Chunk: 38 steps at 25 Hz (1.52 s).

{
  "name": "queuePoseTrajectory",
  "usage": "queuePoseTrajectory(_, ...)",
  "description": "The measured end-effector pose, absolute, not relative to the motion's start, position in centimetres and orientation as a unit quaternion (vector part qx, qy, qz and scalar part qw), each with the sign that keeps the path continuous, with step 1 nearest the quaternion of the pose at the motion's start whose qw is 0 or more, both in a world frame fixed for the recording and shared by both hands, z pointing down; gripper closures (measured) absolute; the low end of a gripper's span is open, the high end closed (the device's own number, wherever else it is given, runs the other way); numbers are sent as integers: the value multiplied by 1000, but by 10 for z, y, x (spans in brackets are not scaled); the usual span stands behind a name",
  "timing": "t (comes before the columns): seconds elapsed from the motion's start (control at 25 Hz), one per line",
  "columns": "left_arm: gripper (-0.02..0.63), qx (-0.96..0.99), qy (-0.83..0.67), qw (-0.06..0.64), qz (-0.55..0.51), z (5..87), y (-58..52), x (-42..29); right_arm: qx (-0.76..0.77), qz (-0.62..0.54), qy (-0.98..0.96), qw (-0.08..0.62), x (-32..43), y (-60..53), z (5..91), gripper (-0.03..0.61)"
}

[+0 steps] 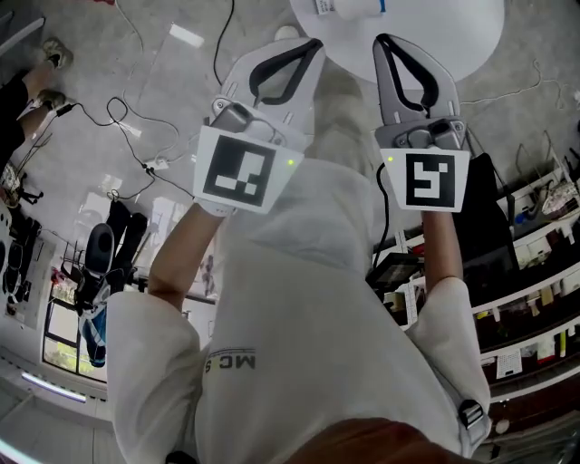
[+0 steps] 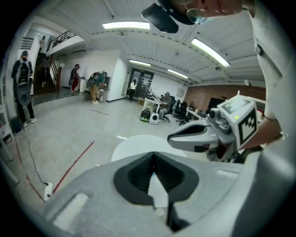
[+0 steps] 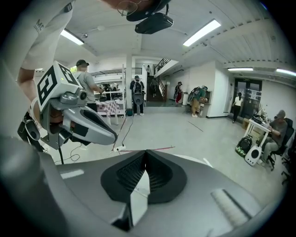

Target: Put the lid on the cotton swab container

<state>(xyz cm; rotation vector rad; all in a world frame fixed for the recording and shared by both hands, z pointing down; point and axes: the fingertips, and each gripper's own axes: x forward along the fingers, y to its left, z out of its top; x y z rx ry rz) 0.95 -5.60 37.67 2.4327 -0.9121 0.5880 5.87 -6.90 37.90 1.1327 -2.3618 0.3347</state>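
Both closed, ribbed left tool (image 1: 316,43), right tool (image 1: 381,39), round table (image 1: 464,29)

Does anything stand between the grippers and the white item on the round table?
Nothing visible does. The left gripper and right gripper, both shut, empty, hang at the near rim of the white table. The white item is cut off; I cannot tell what it is.

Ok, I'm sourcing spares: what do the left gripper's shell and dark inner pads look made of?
Shell of the left gripper: probably moulded plastic, matte light grey, smooth and even. Its pads: likely rubber or soft plastic, matte black with fine ribs.
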Motion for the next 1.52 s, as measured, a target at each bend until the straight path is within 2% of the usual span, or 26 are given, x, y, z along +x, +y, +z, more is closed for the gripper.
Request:
queuePoseTrajectory(0.84, 614, 871, -344, 272, 221, 459, -72, 27, 415, 152, -857, 265, 64, -87, 478, 580)
queuePoseTrajectory(1.52, 614, 861, -350, 293, 224, 491, -80, 16, 400, 180, -853, 282, 49, -100, 523, 581)
